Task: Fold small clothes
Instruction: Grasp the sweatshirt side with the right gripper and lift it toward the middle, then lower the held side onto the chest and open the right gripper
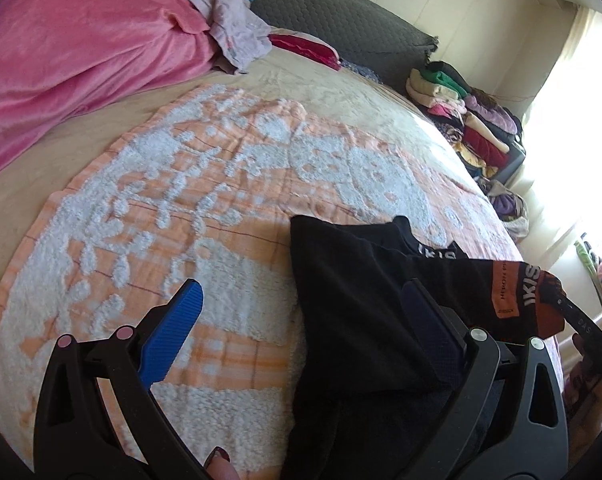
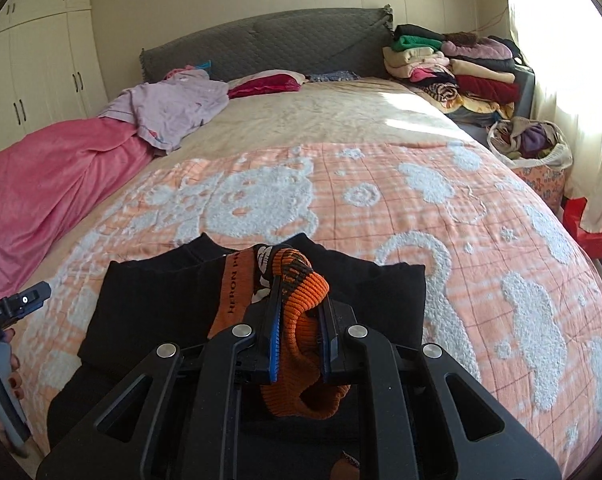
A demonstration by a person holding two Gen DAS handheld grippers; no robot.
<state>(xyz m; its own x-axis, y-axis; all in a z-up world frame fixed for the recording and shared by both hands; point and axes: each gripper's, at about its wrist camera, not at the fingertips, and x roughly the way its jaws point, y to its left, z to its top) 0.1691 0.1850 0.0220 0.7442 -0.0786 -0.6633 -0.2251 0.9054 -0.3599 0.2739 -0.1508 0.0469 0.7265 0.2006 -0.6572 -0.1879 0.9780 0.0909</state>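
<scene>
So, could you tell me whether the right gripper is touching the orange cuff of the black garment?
Touching. The right wrist view shows the right gripper with both pads pressed onto the orange cuff, bunched between them.

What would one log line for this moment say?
right gripper: shut on orange cuff | left gripper: open over black sweater | surface: peach blanket

Ribbed knit cuff (image 2: 301,280), nubby terry blanket (image 2: 441,208)
</scene>
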